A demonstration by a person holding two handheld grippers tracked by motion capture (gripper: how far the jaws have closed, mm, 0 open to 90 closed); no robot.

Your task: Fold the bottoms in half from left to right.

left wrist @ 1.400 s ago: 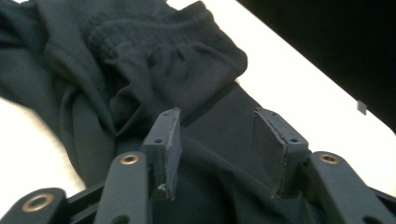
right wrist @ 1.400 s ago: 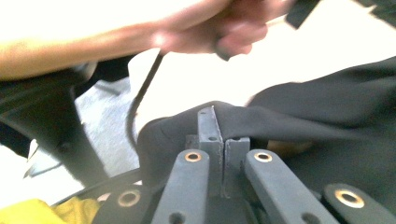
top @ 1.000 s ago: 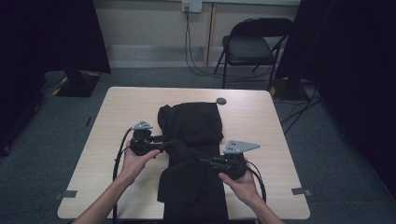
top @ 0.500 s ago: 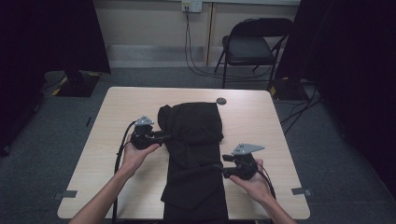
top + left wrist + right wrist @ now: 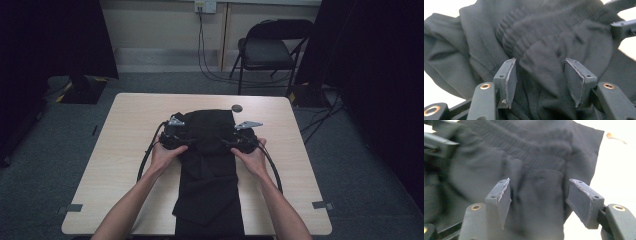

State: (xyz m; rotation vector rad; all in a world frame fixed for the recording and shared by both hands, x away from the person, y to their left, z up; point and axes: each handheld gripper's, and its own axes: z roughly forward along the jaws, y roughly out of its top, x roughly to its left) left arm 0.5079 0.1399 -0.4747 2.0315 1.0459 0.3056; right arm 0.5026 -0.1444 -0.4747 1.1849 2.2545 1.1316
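A black garment [image 5: 210, 165] with a ribbed waistband [image 5: 529, 32] lies lengthwise on the light wooden table [image 5: 125, 150]. My left gripper [image 5: 186, 139] reaches in from the garment's left edge near its far end. In the left gripper view, the left gripper [image 5: 540, 75] is open, its jaws having just been opening, and a fold of cloth rises between the pads [image 5: 509, 80] without being pinched. My right gripper [image 5: 228, 142] comes in from the right edge. In the right gripper view, the right gripper [image 5: 539, 197] is also open after opening, with flat cloth [image 5: 536, 165] under it.
A small dark round thing [image 5: 237, 108] sits on the table just beyond the garment. Behind the table stands a folding chair [image 5: 272, 50], with cables [image 5: 210, 60] running down the wall. Dark curtains flank both sides. Bare tabletop lies left and right of the garment.
The right gripper let go lower on the garment's right side and moved up toward the waistband. The left gripper shifted right onto the cloth. Both hands now sit level with each other.
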